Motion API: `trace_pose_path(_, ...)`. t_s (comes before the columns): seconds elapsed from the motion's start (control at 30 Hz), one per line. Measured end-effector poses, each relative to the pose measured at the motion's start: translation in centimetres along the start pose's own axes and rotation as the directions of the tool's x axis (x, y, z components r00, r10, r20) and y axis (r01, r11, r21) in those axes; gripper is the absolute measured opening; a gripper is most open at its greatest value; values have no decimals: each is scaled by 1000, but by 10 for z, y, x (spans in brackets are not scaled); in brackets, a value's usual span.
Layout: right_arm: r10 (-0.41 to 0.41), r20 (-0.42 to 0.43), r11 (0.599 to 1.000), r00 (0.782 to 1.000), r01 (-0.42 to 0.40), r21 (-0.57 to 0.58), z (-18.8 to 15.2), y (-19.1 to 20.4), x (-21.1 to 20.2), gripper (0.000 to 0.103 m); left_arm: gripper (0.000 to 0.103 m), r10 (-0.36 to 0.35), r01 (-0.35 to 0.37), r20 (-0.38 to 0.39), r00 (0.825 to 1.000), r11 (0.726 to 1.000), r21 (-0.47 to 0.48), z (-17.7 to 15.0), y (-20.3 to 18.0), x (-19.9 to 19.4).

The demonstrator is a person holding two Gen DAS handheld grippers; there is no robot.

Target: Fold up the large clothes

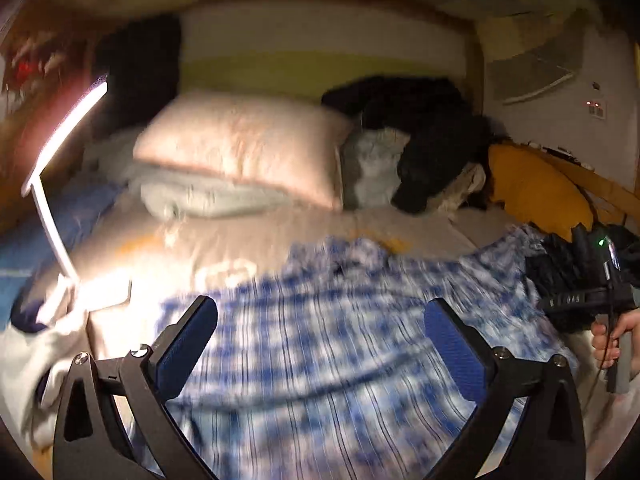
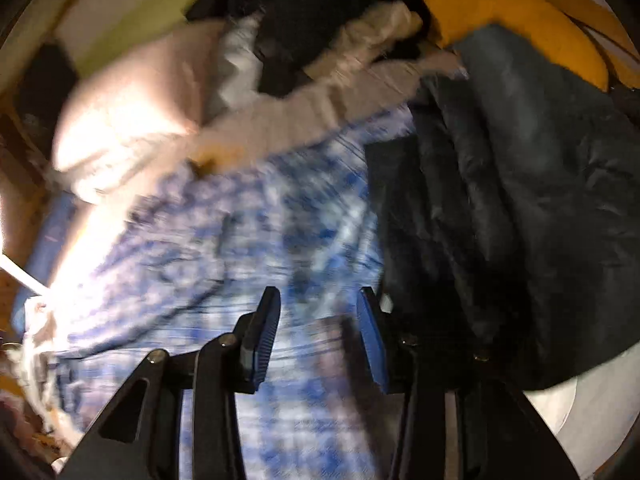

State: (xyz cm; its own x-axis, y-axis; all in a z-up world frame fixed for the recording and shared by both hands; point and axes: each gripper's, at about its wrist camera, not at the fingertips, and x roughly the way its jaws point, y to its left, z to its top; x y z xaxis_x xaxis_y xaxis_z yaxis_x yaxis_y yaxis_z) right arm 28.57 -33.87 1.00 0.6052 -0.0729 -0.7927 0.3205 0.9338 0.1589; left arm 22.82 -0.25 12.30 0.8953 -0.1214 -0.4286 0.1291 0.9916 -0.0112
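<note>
A large blue-and-white checked garment [image 1: 340,352] lies spread over the bed, blurred by motion. My left gripper [image 1: 320,307] hovers above its near part, jaws wide open, with nothing between the blue pads [image 1: 188,352]. In the right wrist view the same garment [image 2: 224,240] fills the middle. My right gripper [image 2: 319,294] points down at it with a narrow gap between its pads, and no cloth is pinched there. A person's hand [image 1: 608,340] holds the right gripper's handle at the right edge of the left wrist view.
A pink pillow [image 1: 240,148] and a heap of black clothes [image 1: 424,120] lie at the head of the bed. A lit white desk lamp [image 1: 60,152] stands at the left. A dark padded jacket [image 2: 520,200] lies right of the garment, with a yellow cushion [image 2: 500,12] behind it.
</note>
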Motion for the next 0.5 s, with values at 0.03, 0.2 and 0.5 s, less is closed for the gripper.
trace_pose_path(0.03, -9, -20, 1000, 1000, 9, 18, 1, -3, 5, 29, 103, 2, -2, 7, 1000, 1000, 4, -3, 0, 4)
trace_pose_path(0.2, -81, -22, 994, 997, 82, 78, 2, -8, 30, 26, 103, -16, 12, -116, 993, 999, -35, -32, 13, 54)
trace_pose_path(0.5, -149, 155, 987, 977, 138, 79, 18, -12, 43, 5, 103, 99, -97, -19, 995, 992, 83, -79, 5, 91)
